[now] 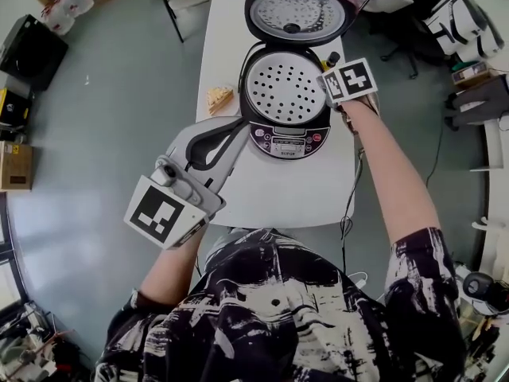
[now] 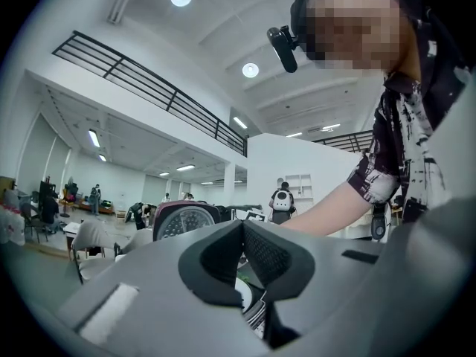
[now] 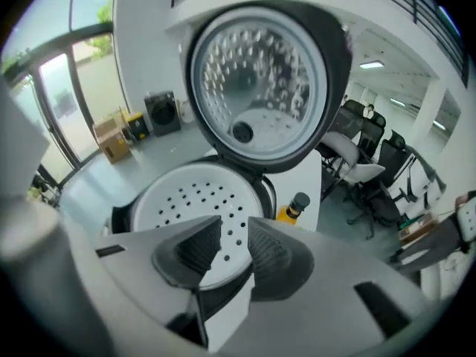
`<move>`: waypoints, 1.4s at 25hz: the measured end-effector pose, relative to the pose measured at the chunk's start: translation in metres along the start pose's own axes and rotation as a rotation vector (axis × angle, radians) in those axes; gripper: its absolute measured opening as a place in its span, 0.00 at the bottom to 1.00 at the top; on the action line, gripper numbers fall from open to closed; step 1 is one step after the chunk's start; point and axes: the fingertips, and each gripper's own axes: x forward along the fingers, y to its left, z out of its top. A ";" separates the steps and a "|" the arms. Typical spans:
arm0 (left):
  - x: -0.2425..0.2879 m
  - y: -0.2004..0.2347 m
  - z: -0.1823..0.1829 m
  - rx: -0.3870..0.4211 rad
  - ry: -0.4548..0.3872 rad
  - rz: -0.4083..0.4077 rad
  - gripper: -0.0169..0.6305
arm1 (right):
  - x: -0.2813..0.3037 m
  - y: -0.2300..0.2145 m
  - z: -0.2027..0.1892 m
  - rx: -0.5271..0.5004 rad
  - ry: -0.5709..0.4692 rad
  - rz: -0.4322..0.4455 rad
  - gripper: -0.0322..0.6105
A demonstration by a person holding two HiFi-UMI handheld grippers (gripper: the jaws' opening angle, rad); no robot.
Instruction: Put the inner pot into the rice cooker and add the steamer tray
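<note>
Looks to be the tail of the last step, with the white perforated steamer tray (image 1: 284, 86) seated level in the mouth of the rice cooker (image 1: 288, 138) on the counter (image 1: 278, 197), and the lid (image 1: 297, 8) tipped up behind. Cannot make out the inner pot; presumably lies beneath the tray. Calls next for little beyond drawing clear without nudging the tray, and perhaps checking its seat all round. Finds the right gripper (image 3: 236, 227) released, jaws a little apart with nothing between, pitched steeply down above the cooker's right rim, forearm stretched out over the counter. Holds the left gripper (image 1: 237, 126) level, clenched tip to tip on nothing, just beside the cooker's front left.
</note>
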 end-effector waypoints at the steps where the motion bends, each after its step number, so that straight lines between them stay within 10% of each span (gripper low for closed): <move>1: 0.003 -0.001 -0.003 0.006 0.021 0.002 0.03 | -0.016 0.008 0.007 0.015 -0.079 0.033 0.21; 7: 0.025 -0.009 0.001 0.042 0.024 -0.016 0.03 | -0.167 0.061 0.024 0.069 -0.663 0.204 0.21; 12: 0.039 -0.017 0.007 0.055 0.034 -0.016 0.03 | -0.260 0.086 -0.012 0.027 -0.936 0.135 0.14; 35: 0.047 -0.063 -0.008 0.051 0.096 0.028 0.03 | -0.289 0.088 -0.041 -0.033 -1.042 0.132 0.05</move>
